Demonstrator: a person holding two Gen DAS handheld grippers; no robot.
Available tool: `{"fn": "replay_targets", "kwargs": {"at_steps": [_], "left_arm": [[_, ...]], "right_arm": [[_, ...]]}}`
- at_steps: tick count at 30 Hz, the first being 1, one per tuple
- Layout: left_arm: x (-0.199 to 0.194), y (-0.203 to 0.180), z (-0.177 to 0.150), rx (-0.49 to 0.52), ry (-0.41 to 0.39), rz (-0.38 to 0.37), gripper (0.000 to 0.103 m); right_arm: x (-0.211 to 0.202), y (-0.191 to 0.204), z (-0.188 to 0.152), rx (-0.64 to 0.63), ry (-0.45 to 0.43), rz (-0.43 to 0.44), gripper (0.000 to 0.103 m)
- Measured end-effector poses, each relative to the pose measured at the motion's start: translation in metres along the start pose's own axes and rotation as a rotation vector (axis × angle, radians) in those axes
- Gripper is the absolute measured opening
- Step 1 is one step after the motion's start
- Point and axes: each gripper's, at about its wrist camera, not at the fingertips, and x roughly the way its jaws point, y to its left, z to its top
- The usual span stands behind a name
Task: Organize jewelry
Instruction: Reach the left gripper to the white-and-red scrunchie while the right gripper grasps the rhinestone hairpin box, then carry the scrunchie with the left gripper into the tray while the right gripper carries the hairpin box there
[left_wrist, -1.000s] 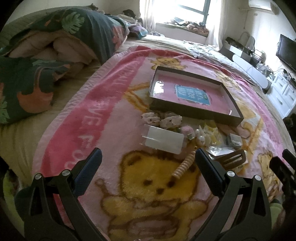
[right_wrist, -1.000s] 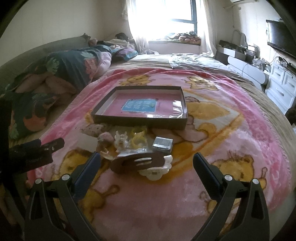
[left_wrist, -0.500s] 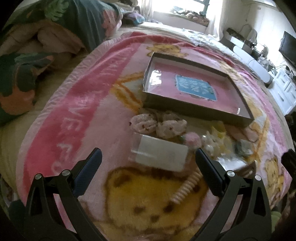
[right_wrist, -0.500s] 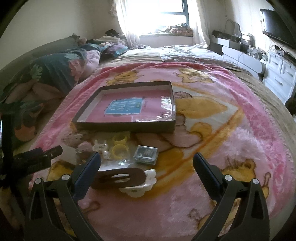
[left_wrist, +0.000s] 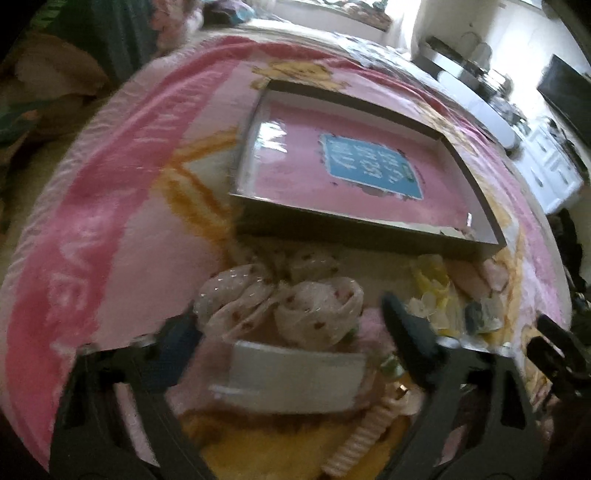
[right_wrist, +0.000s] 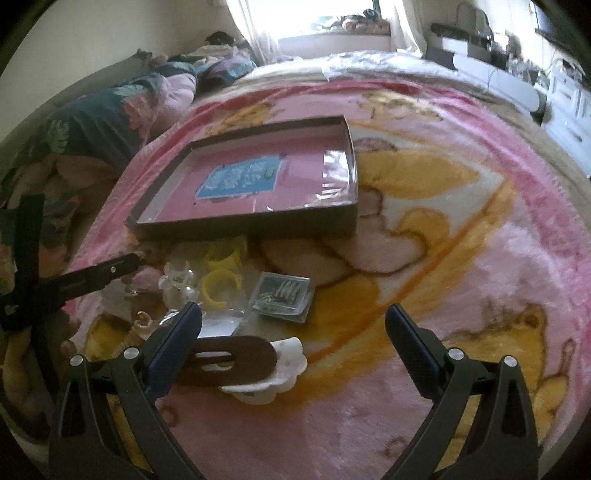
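Observation:
A shallow dark box (left_wrist: 369, 230) with a pink floor lies on the blanket, also in the right wrist view (right_wrist: 258, 225). In front of it sits a pile of accessories. My left gripper (left_wrist: 288, 317) hangs over dotted fabric bows (left_wrist: 317, 314) and a flat white case (left_wrist: 295, 376); its jaws are closing, the bows lie between them, and the pads do not press on anything. A cream spiral clip (left_wrist: 365, 435) lies below. My right gripper (right_wrist: 293, 314) stands open above a brown hair clip (right_wrist: 229, 358), a white flower clip (right_wrist: 273, 384), a clear packet of pins (right_wrist: 282, 295) and yellow rings (right_wrist: 221, 291).
The pink bear blanket (right_wrist: 424, 258) covers a bed. A bundled floral quilt (right_wrist: 92, 125) lies along the left side. A white cabinet (right_wrist: 569, 110) and a dark screen (left_wrist: 569, 96) stand to the right. The left gripper (right_wrist: 99, 273) shows at the left of the right wrist view.
Both grippers have come forward and down toward the pile, so the box and accessories look larger. The left fingers now flank the dotted bows and stand slightly narrower.

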Motion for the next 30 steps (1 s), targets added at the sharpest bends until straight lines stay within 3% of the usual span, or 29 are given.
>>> {"fn": "replay_targets", "kwargs": {"at_steps": [2,4,6,8,12,17,30], "left_arm": [[0.01,-0.001,0.002,0.01,0.022,0.009,0.061],[0.016,0.0,0.002,0.019,0.032,0.012,0.044],[0.018,0.002,0.002,0.018,0.032,0.013,0.037],[0.018,0.006,0.002,0.019,0.021,0.001,0.036],[0.013,0.014,0.003,0.01,0.002,0.005,0.031],[0.001,0.025,0.004,-0.01,-0.03,0.014,0.03],[-0.044,0.023,0.004,-0.017,-0.118,0.018,0.03]], "right_arm": [[0.008,0.001,0.001,0.002,0.016,-0.002,0.099],[0.017,0.002,0.004,0.005,0.035,0.003,0.099],[0.026,0.004,0.007,0.007,0.051,-0.002,0.097],[0.035,0.005,0.01,0.019,0.076,-0.006,0.086],[0.055,0.003,0.012,0.049,0.14,-0.014,0.074],[0.056,0.001,0.011,0.033,0.131,-0.029,0.049],[0.001,-0.005,-0.001,-0.01,-0.016,-0.098,0.048]]}}
